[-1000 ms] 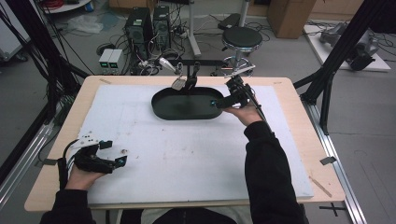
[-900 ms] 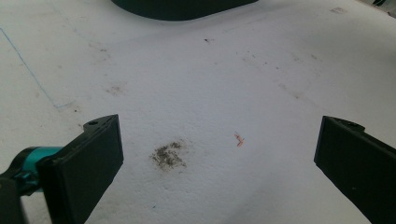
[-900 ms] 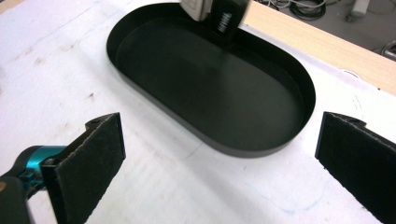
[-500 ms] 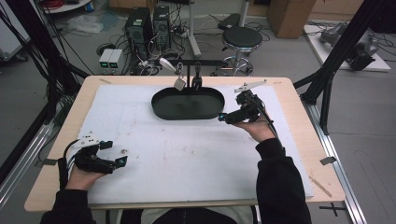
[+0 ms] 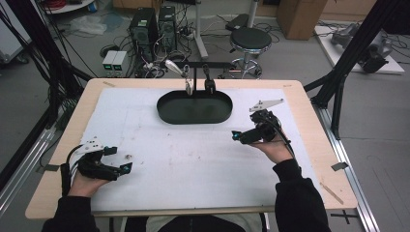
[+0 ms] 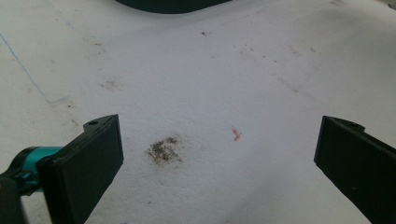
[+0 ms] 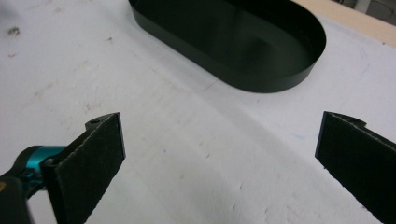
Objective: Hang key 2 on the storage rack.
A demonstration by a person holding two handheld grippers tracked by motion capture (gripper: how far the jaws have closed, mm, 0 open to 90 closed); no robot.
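High view: the right gripper hovers just below the tray's right end, jaws spread wide, empty. The left gripper sits well down-left of the tray, jaws wide apart too.

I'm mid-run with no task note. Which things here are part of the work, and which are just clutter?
Likely in play:
- black oval tray on the white foam mat
- left gripper, open
- right gripper, open

Just around:
- round black stool
- computer towers on the floor
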